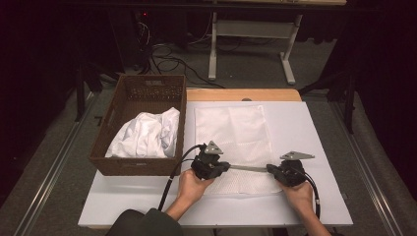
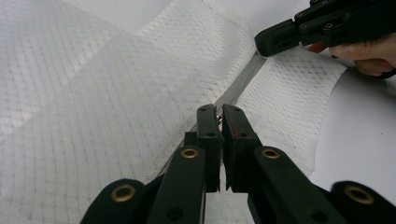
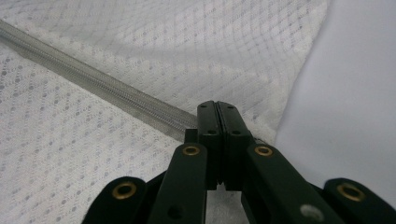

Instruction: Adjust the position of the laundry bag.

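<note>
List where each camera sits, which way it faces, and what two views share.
High view: above the person's side, looking forward and down on the table; forearms, both hands.
Left gripper view: rides the left hand-held gripper, looking along shut jaws at the mesh bag; far hand shows.
Right gripper view: rides the right hand-held gripper, jaws shut on the zipper.
Shared: both gripper views show the zipper and mesh bag.
</note>
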### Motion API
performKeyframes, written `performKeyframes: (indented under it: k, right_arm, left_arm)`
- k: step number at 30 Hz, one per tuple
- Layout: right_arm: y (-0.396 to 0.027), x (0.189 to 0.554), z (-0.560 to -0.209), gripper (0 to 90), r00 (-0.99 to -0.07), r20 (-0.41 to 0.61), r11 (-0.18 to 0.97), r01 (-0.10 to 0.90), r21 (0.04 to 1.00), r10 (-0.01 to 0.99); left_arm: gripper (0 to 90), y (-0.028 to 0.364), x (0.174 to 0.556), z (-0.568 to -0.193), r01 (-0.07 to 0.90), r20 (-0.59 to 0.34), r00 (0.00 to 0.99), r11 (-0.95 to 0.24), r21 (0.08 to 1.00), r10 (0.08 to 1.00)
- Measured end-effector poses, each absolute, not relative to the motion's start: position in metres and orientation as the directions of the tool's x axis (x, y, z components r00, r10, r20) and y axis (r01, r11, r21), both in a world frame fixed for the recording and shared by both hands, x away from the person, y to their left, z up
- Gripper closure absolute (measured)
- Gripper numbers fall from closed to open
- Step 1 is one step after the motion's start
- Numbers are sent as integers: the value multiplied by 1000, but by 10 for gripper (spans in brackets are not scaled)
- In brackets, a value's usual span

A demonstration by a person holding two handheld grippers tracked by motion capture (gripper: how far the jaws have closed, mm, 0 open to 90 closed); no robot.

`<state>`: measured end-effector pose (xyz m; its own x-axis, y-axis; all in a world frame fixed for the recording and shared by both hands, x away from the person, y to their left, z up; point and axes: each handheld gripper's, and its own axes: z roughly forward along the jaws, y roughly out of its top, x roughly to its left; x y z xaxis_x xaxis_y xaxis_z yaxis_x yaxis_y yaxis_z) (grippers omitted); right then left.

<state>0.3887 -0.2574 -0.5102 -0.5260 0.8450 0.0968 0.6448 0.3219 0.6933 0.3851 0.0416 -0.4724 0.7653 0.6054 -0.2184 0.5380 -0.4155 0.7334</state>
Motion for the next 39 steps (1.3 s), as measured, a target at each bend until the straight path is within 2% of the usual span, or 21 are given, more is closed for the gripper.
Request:
performKeyframes:
  k: [28, 39]
  right_arm:
    - [-258, 389, -510, 900, -526, 94, 323, 643, 694, 845]
    - [-258, 389, -510, 900, -526, 90, 326, 643, 693, 846]
  left_arm:
    - [864, 57, 382, -468, 541, -204, 749, -403, 738, 631]
    - [864, 65, 381, -465, 533, -168, 744, -424, 732, 646]
